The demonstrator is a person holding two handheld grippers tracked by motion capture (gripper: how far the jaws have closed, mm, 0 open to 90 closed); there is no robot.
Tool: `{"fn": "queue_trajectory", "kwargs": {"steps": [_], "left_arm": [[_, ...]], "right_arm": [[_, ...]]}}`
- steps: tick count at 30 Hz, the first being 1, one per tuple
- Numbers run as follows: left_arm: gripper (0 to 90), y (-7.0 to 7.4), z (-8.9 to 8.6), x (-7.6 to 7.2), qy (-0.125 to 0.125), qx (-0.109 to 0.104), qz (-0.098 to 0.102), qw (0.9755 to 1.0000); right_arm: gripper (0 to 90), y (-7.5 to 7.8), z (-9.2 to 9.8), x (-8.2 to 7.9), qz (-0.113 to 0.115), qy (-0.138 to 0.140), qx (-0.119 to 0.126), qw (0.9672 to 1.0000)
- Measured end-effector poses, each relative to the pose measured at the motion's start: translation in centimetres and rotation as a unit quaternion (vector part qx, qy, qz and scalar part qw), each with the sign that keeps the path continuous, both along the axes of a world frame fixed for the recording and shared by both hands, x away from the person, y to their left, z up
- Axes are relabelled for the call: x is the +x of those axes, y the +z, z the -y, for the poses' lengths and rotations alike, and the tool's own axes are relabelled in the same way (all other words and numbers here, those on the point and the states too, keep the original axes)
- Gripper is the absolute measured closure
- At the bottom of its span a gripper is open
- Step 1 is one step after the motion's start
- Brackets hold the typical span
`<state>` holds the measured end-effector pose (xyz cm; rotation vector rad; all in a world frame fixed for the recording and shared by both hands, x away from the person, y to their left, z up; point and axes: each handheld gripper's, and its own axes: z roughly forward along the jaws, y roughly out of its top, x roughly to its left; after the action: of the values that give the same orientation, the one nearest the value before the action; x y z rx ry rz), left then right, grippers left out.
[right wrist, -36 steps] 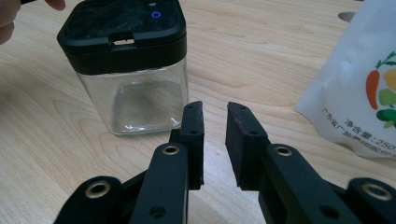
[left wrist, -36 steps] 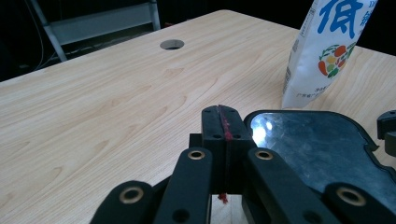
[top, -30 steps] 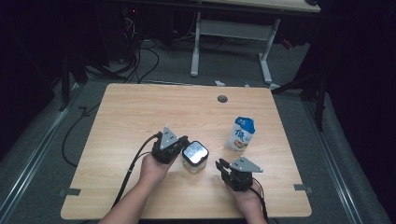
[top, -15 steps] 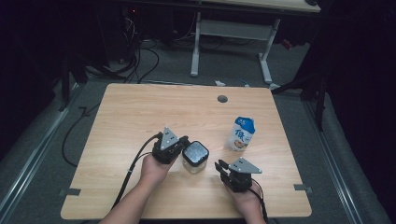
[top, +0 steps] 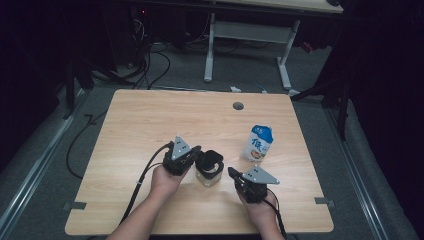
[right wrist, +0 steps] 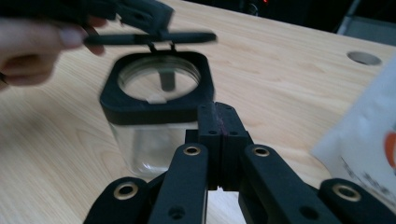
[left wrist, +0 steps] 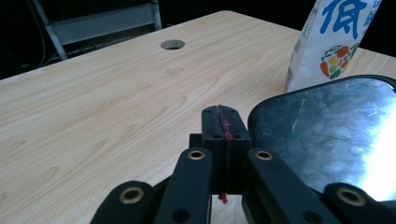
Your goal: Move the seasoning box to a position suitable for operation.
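Observation:
A clear square jar (top: 209, 176) (right wrist: 154, 135) with a black rim stands on the wooden table (top: 150, 115), its mouth uncovered. Its black lid (right wrist: 149, 38) (left wrist: 327, 135), shiny on one face, hovers over the jar's far edge. My left gripper (top: 196, 157) (left wrist: 224, 123) is shut, and the lid lies right against its side. I cannot tell whether the lid is pinched. My right gripper (top: 232, 172) (right wrist: 219, 120) sits just in front of the jar. Its jaws have just been closing and stand shut with nothing between them.
A white and blue carton (top: 259, 142) (left wrist: 336, 42) stands upright to the right of the jar, close to my right gripper. A round cable hole (top: 238, 106) lies near the table's far edge. Cables (top: 150, 65) and another table's legs (top: 210, 50) are on the floor behind.
The shiny lid that covered the jar has come up off the rim, toward the left gripper, and the jar's mouth is now uncovered. Both hands have barely moved.

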<state>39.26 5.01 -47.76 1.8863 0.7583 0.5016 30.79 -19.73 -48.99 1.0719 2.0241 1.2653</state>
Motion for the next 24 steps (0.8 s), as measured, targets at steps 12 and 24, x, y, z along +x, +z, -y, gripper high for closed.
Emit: {"fn": "queue_trajectory", "kwargs": {"steps": [12, 24], "left_arm": [[90.0, 0.1, -0.5, -0.1, 0.002, -0.007, -0.005, 1.0000], [90.0, -2.3, -4.4, -3.2, 0.002, -0.027, -0.041, 0.9988]], "right_arm": [[90.0, 1.6, -2.1, 1.2, 0.012, 0.023, 0.001, 0.9997], [89.9, 2.3, -2.5, 1.8, 0.016, 0.026, 0.009, 0.9995]]}}
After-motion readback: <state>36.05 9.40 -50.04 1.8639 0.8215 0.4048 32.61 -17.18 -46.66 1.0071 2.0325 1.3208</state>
